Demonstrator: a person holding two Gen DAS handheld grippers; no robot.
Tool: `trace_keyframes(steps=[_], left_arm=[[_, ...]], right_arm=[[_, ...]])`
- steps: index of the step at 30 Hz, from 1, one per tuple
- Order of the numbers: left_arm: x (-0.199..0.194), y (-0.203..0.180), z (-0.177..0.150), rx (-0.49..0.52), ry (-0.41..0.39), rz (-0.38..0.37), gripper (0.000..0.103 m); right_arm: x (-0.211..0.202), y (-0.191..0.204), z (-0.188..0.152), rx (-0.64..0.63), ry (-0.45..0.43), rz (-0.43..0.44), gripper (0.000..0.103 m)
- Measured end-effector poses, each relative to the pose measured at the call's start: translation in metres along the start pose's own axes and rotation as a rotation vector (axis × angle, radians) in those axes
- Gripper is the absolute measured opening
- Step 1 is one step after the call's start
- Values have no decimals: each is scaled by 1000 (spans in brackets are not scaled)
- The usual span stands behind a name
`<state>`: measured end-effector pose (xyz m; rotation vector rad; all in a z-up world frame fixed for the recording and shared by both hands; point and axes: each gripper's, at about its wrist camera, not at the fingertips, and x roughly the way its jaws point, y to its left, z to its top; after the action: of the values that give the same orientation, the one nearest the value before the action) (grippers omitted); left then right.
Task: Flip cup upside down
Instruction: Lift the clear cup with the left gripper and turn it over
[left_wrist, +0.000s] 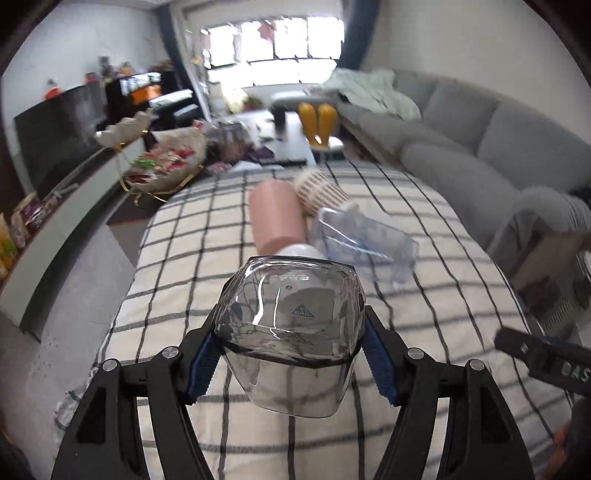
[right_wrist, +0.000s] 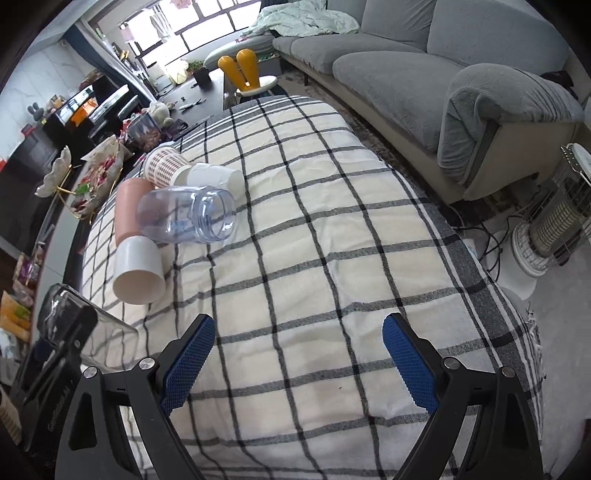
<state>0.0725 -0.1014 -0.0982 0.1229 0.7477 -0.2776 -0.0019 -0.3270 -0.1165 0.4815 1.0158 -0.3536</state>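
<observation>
My left gripper (left_wrist: 290, 328) is shut on a clear smoky-grey plastic cup (left_wrist: 291, 325), held above the checked tablecloth (left_wrist: 424, 295) with its base toward the camera. That cup and the left gripper also show at the left edge of the right wrist view (right_wrist: 70, 314). My right gripper (right_wrist: 297, 354) is open and empty over the near part of the cloth. Beyond lie a pink-and-white cup (right_wrist: 135, 240) on its side, a clear bluish jar (right_wrist: 188, 214) on its side, a patterned paper cup (right_wrist: 162, 166) and a white cup (right_wrist: 216, 177).
A grey sofa (right_wrist: 406, 74) runs along the right. A heater (right_wrist: 554, 218) stands on the floor at the right. A low cabinet with snacks and a gold-legged tray (left_wrist: 162, 166) lies to the left. A yellow-backed stool (right_wrist: 243, 70) stands past the table's far end.
</observation>
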Motion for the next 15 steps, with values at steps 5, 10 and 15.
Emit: trace_keyframes(steps=[5,10,15], left_arm=[[12,6,-18,-53,-80,-31,69],[24,4,-25,-47,-86,-20,69],[27,-6,-30,-12,-69,-4,70]], right_arm=[[4,3,-11,-18,6,14,92],[-2,8,-14,-50,-23,8,92],[-3,4,-15,-44,-24,6,92]])
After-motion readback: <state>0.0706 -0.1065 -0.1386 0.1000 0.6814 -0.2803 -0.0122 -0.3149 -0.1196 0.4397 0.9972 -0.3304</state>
